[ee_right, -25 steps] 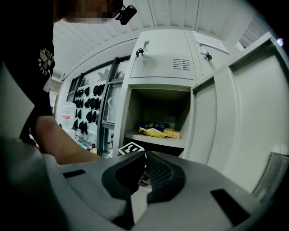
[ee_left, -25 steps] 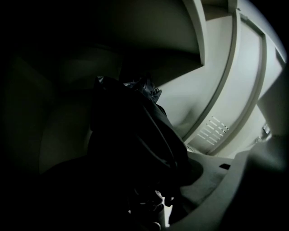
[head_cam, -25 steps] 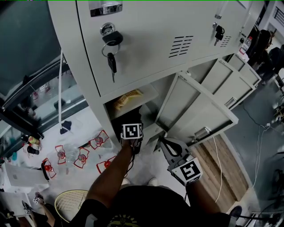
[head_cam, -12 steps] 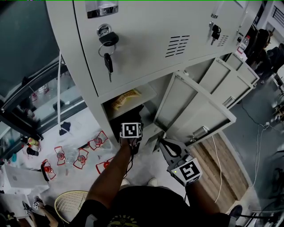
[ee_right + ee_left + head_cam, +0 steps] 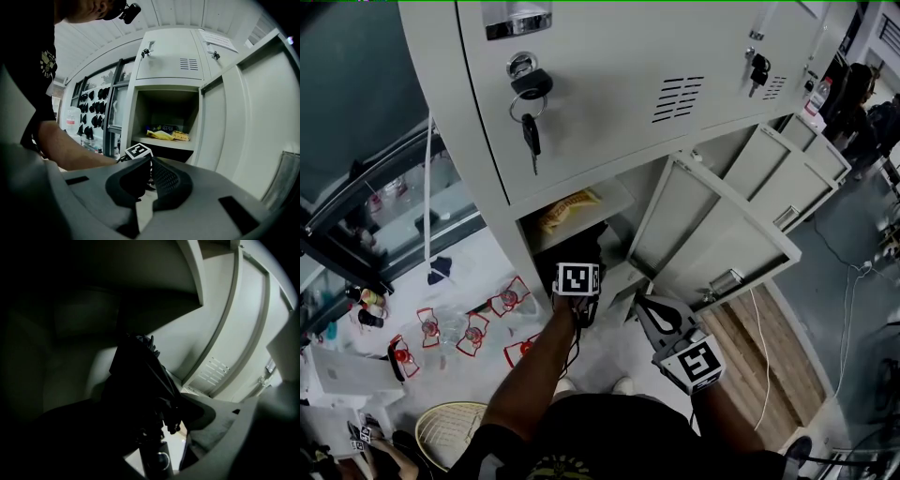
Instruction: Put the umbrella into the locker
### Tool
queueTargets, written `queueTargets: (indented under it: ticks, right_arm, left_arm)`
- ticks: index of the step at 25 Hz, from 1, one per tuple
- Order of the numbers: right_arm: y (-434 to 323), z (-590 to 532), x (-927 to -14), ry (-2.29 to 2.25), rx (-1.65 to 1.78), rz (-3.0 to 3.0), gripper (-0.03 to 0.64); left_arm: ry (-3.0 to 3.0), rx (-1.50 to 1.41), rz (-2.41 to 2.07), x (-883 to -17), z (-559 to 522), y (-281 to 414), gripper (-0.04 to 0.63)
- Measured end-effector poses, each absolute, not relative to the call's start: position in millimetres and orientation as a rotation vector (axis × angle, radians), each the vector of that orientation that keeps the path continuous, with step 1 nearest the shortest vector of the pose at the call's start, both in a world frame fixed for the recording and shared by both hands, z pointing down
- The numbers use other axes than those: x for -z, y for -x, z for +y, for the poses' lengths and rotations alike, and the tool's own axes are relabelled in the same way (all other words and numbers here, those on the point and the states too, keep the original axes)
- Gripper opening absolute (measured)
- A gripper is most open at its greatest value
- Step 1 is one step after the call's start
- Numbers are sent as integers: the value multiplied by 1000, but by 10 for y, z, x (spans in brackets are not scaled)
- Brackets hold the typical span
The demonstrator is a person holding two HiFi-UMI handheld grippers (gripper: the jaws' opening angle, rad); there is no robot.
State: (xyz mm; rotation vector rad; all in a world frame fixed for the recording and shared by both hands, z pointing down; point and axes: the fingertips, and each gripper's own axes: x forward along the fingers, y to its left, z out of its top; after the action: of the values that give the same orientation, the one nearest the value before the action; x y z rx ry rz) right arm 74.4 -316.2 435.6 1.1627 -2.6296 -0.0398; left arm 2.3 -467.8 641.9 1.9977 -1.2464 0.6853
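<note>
Grey locker (image 5: 600, 141): its lower bay already holds the umbrella (image 5: 140, 376). The left tool (image 5: 145, 427) has just been opening its jaws, with the handle loose between them (right tool (image 5: 150, 161) closed, empty). Probably only withdrawing remains.

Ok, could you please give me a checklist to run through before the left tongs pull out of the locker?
1. The umbrella is in the lower compartment: ok, it lies inside.
2. The left tongs have let go: ok; the jaws have just been opening and stand wide, with the umbrella loose between them.
3. The right tongs are free: ok, shut and empty.
4. The locker door is open: ok, swung wide.
5. The umbrella handle sits fully inside: cannot tell.
</note>
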Motion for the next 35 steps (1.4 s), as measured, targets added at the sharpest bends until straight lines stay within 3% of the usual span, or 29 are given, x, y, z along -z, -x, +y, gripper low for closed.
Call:
queueTargets:
  ticks: [20, 35]
  right_arm:
    - [-623, -3051, -4339, -1101, 38, -2664, 31]
    - [-487, -2941, -4334, -1071, -5, -2708, 31]
  left_arm:
    - [-2112, -708, -1224, -6130, -4064, -29, 365]
    - [-2045, -807, -1206, -6541, -3435, 144, 365]
